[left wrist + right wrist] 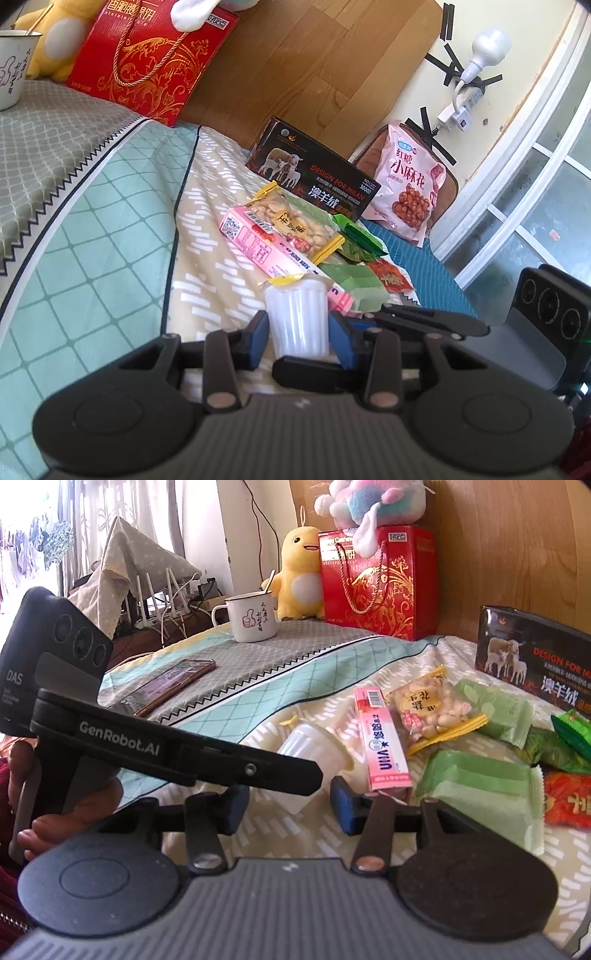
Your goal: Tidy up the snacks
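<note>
- While the left gripper (298, 334) pinches a white ribbed jelly cup (298, 317) between its blue pads (258, 338), the cup sits low over the patterned bedspread (110, 229), its yellow-edged lid end towards the snack pile.
- Just beyond the cup lies a pink candy box (258, 245), with a peanut packet (295, 225) resting on top of it.
- Green wrapped snacks (364, 286) and a red packet (391, 280) lie beside the box.
- Behind them a dark box with sheep (314, 173) stands, and a pink twist-snack bag (410, 188) leans near the wall.
- From the right wrist view, the right gripper (288, 808) stands partly open, nothing between its pads, just beside the cup.
- A hand (70, 812) holds the left gripper's handle.
</note>
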